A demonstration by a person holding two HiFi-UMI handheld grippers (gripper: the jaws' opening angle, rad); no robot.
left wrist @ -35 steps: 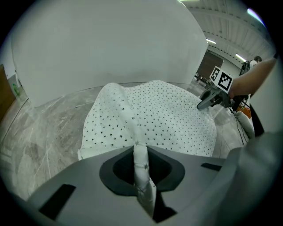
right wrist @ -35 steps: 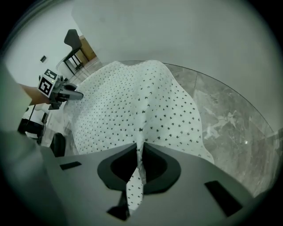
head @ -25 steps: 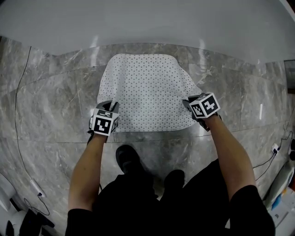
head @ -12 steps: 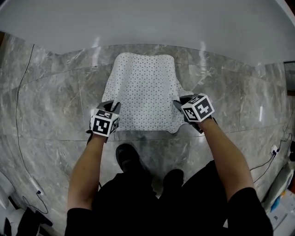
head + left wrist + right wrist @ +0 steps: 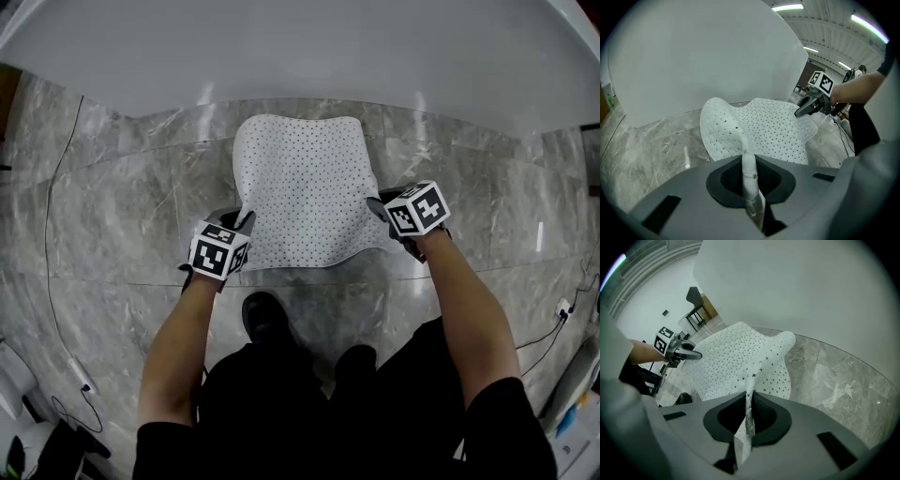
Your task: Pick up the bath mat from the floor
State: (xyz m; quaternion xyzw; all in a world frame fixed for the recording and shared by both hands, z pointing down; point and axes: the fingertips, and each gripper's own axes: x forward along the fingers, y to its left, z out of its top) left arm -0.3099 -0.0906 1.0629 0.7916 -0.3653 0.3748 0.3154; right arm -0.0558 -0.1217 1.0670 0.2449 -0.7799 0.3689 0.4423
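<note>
Head view showed the grey marble floor (image 5: 112, 216) below a white wall (image 5: 300, 56), with the perforated bath mat (image 5: 300, 183) partly raised, its far edge seemingly resting on the floor. Pinching both near corners likely kept the floppy sheet level: the left gripper (image 5: 240, 221) was clamped tight on one corner, and the right gripper (image 5: 379, 206) gripped the other.

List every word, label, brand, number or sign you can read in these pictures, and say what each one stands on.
There are no readable words, brands or numbers in any view.
The cube on the left gripper carries only black-and-white square marker patterns, no letters.
The cube on the right gripper carries the same kind of patterns, no letters.
The bath mat has only small dark holes, no print.
</note>
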